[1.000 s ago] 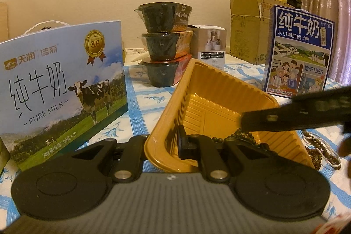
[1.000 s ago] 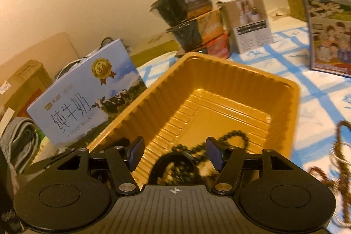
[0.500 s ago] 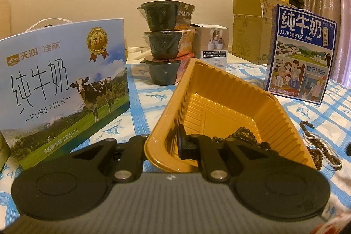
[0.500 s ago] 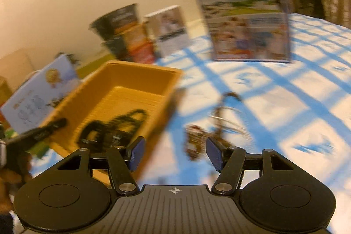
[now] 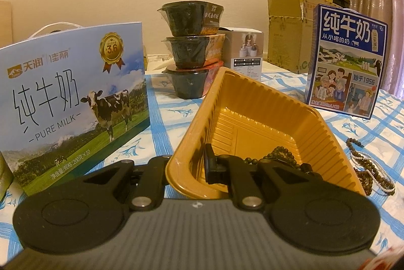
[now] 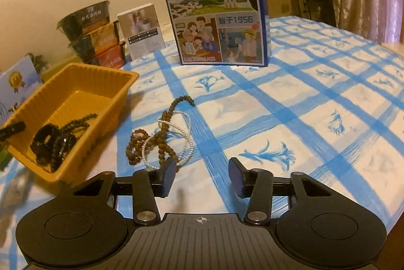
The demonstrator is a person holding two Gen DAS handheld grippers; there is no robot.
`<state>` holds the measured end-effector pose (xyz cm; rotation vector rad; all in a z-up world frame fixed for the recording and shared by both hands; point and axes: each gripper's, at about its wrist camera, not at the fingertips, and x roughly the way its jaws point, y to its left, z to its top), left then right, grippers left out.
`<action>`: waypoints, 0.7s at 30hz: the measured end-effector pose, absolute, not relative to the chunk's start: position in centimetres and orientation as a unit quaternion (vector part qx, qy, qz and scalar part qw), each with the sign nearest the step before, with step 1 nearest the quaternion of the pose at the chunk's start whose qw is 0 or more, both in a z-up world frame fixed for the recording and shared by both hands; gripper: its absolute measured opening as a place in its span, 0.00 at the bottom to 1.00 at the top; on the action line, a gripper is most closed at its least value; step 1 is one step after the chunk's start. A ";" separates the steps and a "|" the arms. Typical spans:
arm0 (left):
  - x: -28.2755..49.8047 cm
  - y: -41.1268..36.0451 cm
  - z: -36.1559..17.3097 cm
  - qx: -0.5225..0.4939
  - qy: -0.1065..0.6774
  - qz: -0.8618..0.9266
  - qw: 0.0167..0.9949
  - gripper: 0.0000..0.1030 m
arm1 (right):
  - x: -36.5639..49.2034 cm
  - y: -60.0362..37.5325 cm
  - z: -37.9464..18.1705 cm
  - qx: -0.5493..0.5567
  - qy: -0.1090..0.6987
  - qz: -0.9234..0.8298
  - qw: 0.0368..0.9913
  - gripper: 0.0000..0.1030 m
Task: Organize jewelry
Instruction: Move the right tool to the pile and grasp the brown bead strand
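Note:
My left gripper (image 5: 188, 169) is shut on the near wall of the yellow plastic tray (image 5: 277, 98), one finger inside and one outside. Dark bead strands (image 5: 277, 156) lie in the tray; the right wrist view also shows a black bangle (image 6: 44, 141) with them. On the cloth beside the tray (image 6: 75, 72) lies a tangle of a brown bead strand (image 6: 166, 123), a white pearl strand (image 6: 188, 141) and a reddish bracelet (image 6: 136, 143). My right gripper (image 6: 202, 175) hovers just in front of that tangle, its jaws closing with nothing between them.
A blue milk carton (image 6: 214, 9) stands behind the tangle and a larger cow-print milk box (image 5: 73, 98) stands left of the tray. Stacked black bowls (image 5: 192, 47), a small white box (image 5: 246, 52) and cardboard boxes (image 5: 285, 29) line the back. The blue-checked cloth (image 6: 303, 93) stretches to the right.
My right gripper has swung right, from over the tray to the tangle on the cloth, and its jaws have narrowed. It has left the left wrist view. The left gripper has kept still.

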<state>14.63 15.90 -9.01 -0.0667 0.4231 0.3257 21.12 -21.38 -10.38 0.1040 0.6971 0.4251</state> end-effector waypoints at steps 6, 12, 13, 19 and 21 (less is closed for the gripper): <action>14.7 15.9 -9.0 -0.032 0.208 0.160 0.964 0.11 | 21.7 -20.3 -10.8 0.025 0.342 0.229 0.911 0.26; 14.7 15.9 -9.0 -0.033 0.209 0.160 0.964 0.11 | 22.3 -19.0 -11.0 0.004 0.342 0.253 0.905 0.21; 14.7 15.9 -9.0 -0.033 0.209 0.160 0.964 0.11 | 22.5 -18.7 -11.1 -0.001 0.343 0.257 0.903 0.21; 14.7 15.9 -9.0 -0.033 0.209 0.161 0.964 0.11 | 23.9 -16.2 -11.5 -0.040 0.336 0.279 0.898 0.20; 14.7 15.9 -9.0 -0.032 0.208 0.161 0.964 0.11 | 24.4 -15.4 -11.8 -0.054 0.338 0.283 0.896 0.20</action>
